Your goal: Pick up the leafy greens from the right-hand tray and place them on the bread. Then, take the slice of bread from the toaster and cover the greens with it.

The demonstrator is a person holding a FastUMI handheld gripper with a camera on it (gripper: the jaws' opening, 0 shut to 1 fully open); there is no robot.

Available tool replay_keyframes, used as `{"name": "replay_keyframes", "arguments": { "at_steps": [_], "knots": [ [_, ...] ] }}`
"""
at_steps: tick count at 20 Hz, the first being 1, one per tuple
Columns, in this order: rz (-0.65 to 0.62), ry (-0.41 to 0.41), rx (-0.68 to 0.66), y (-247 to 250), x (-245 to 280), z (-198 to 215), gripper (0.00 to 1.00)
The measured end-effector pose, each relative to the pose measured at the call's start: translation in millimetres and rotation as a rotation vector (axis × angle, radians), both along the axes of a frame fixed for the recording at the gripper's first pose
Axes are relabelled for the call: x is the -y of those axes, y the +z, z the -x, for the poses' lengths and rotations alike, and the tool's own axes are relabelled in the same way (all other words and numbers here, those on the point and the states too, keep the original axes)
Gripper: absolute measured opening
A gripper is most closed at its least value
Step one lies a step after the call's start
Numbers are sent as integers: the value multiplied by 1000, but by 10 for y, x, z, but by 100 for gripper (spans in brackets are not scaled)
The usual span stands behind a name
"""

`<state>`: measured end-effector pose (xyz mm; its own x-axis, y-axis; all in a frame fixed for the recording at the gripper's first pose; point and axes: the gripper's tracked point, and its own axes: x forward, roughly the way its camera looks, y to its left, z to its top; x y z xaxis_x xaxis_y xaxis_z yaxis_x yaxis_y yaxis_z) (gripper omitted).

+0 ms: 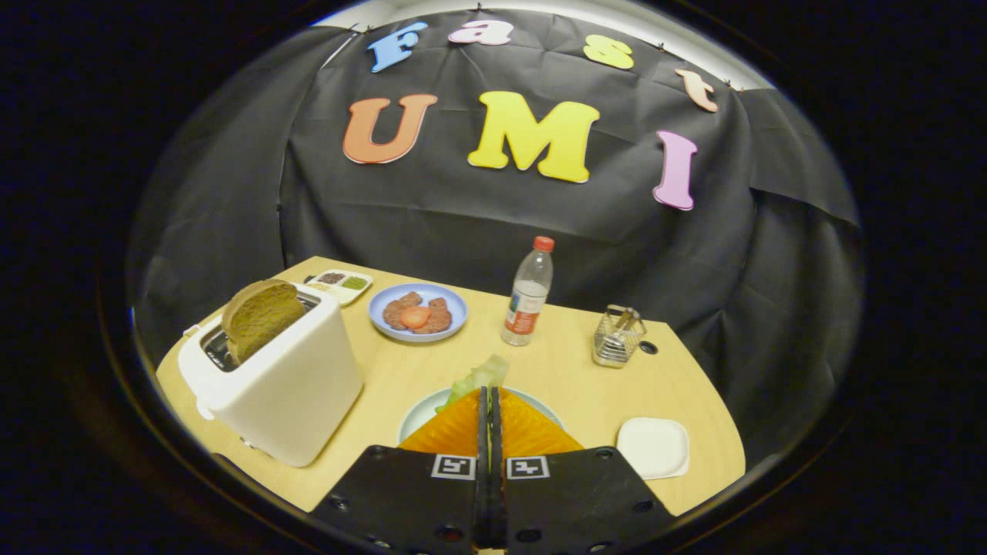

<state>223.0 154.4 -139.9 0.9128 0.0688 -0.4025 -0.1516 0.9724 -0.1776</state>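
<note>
On the wooden table (pixel 570 378), the tool (pixel 490 397) pinches leafy greens (pixel 482 375), which stick forward past its tips.

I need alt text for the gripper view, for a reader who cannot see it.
The gripper, fingers pressed together, holds leafy greens above a pale plate on a wooden table. A white toaster with a bread slice stands beside it.

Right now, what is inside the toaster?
One brown bread slice stands in the toaster, top half sticking out; its lower half is hidden. The fingers are closed on leafy greens.
</note>
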Motion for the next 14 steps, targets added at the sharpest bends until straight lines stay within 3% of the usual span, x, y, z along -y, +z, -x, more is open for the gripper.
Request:
{"name": "replay_keyframes", "arguments": {
  "at_steps": [4,10,14],
  "knots": [
    [-26,10,-52,-269,-123,-142,0],
    [-27,-77,-85,-640,288,-524,0],
    [-34,-83,-115,-840,440,-682,0]
  ]
}}
